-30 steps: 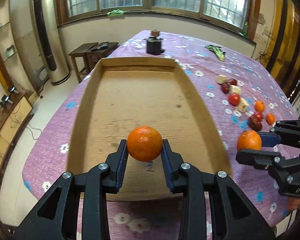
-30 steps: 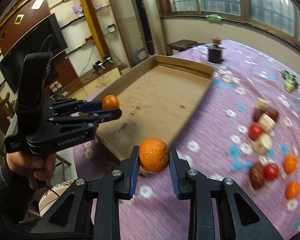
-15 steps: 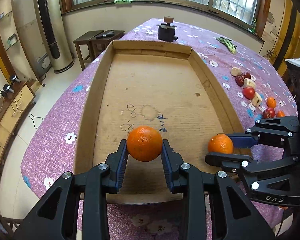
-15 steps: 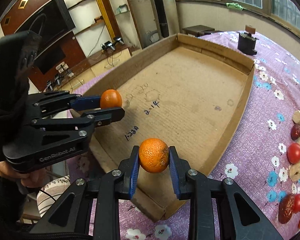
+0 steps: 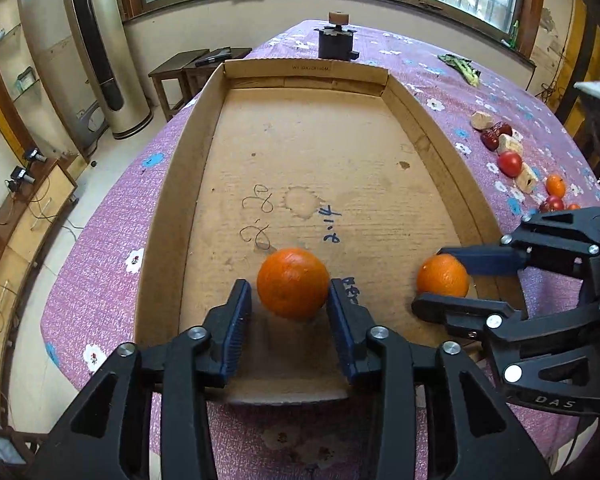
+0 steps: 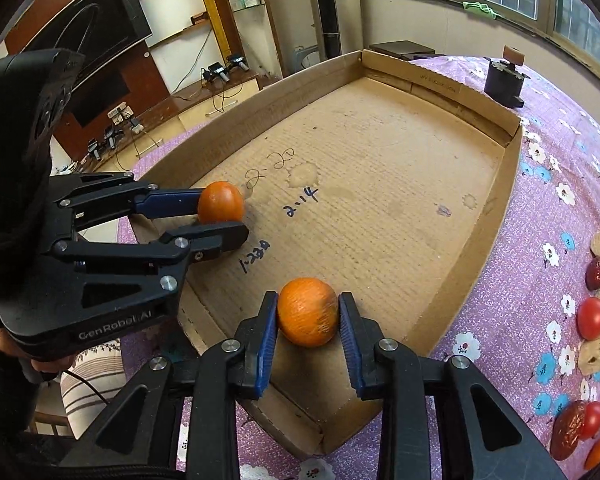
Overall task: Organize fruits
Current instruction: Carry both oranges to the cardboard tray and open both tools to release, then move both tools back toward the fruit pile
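Both oranges (image 5: pixel 293 282) (image 6: pixel 307 311) sit released in the cardboard tray (image 5: pixel 432 136); both grippers (image 5: pixel 288 312) (image 6: pixel 307 332) have jaws opening; next, lift away for more fruit.

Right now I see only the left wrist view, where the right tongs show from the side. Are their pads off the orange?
Observer: The right tongs are opening. The right orange is between the pads, and only a thin gap shows at one pad.
Operator: Is the orange in my left tongs down?
Observer: The left tongs are opening too. From the side, the left orange seems to rest on the floor of the box.
Operator: What lies behind the right tongs?
Observer: A brown date lies on the tablecloth, beside a small tomato.
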